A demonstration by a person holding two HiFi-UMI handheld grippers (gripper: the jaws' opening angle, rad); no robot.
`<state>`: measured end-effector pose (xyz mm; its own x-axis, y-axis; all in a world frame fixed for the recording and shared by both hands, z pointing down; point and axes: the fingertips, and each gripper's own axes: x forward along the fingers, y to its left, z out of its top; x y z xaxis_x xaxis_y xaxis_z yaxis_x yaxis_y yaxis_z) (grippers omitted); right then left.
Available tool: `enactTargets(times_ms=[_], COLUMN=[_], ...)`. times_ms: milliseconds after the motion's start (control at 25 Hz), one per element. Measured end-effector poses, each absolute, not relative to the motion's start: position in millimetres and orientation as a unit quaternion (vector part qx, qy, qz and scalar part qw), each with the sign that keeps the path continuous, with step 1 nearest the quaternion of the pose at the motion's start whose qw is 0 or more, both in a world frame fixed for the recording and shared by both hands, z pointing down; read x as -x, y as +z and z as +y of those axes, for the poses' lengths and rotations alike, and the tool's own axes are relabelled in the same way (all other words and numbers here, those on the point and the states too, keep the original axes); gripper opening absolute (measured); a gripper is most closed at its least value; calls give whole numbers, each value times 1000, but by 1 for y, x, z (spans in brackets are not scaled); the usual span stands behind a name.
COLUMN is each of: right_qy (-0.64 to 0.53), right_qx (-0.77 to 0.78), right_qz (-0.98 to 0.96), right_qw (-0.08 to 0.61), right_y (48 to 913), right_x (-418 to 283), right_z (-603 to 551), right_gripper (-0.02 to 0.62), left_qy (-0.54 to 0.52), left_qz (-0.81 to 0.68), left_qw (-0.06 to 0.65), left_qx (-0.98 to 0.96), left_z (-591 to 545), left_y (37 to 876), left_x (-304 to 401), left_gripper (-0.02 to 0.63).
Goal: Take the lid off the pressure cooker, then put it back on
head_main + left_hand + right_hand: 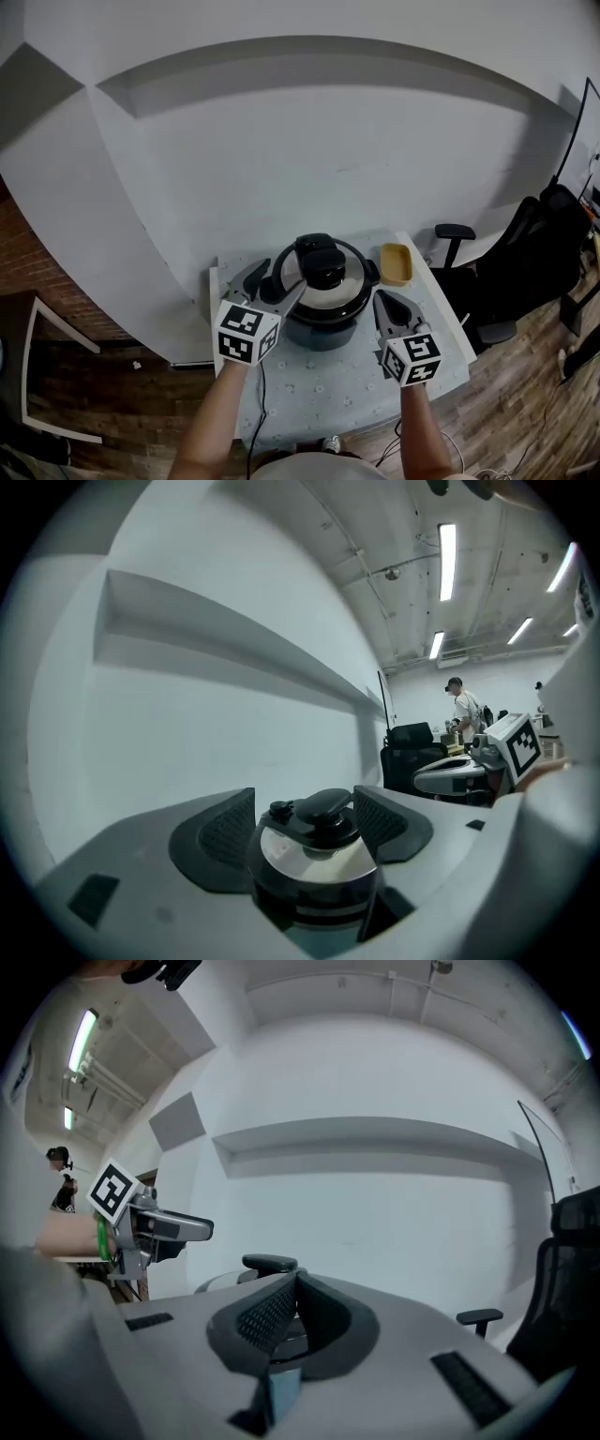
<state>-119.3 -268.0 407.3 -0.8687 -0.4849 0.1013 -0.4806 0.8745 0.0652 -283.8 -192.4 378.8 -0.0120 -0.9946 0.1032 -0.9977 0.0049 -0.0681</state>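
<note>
No legible txt or nos.; marker cube (246, 333) shows patterns only

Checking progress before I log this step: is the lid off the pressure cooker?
No, the lid sits on top of the pressure cooker, covering it.

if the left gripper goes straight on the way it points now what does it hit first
The pressure cooker. Its lid sits centred between the open jaws of the left gripper, so the lid's black handle would probably be met first, though depth is unclear.
</note>
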Motion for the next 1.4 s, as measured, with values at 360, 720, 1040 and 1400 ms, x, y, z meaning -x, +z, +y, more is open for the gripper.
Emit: enactTargets(times_ms=[360,720,1040,1400], right_qy=[-27,-32,-30,-28], right_qx=[-228,-216,-223,-227], right_qz=[-972,-974,-973,-973], right_qw=[53,52,50,43], right_y=[402,398,396,395], right_x=[146,159,159,159], right_z=[-248,-230,-230,-230], right_gripper=[2,2,2,0], left_qy=[26,13,-3,-4], left_qz=[-754,-773,-777,-780], left_qw=[-26,-20,-17,-11], left_qx=[-656,-634,-629,-625], left_z=[-140,-119,-119,-122], left_y=[385,401,399,401], left_x=[284,284,289,292], left_gripper=[314,59,12,12])
